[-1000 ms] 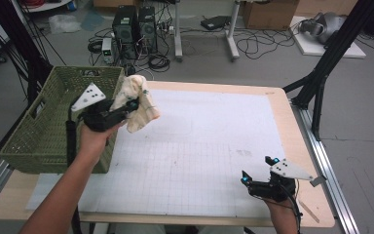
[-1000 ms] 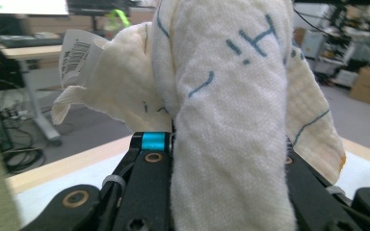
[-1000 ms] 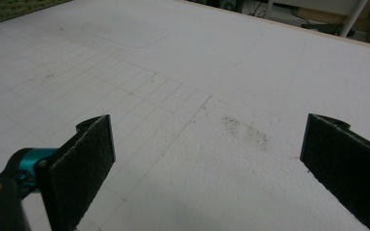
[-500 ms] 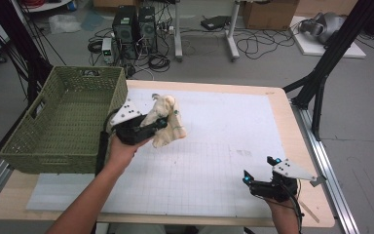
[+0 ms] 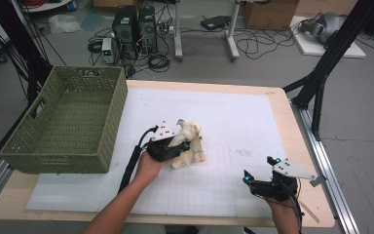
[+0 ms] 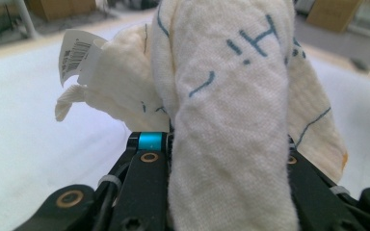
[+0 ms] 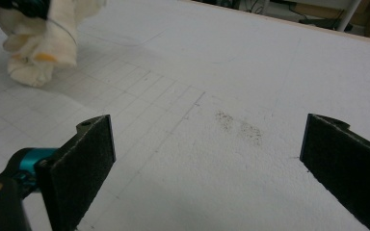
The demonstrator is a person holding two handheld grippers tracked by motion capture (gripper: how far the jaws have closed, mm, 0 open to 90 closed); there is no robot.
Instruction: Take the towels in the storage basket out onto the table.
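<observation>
Left hand-held gripper (image 5: 182, 146) pinching a cream cloth (image 5: 190, 144), bunched between the jaws, jaws just easing slightly wider. Cloth low over the white mat (image 5: 233, 122) mid-bench, lower end touching it, just right of the green basket (image 5: 63, 124). Paper tag (image 6: 79, 53) on the cloth, blue pen marks too. Right hand-held gripper (image 5: 260, 175) resting near the bench's front right, jaws spread wide, nothing between.
</observation>
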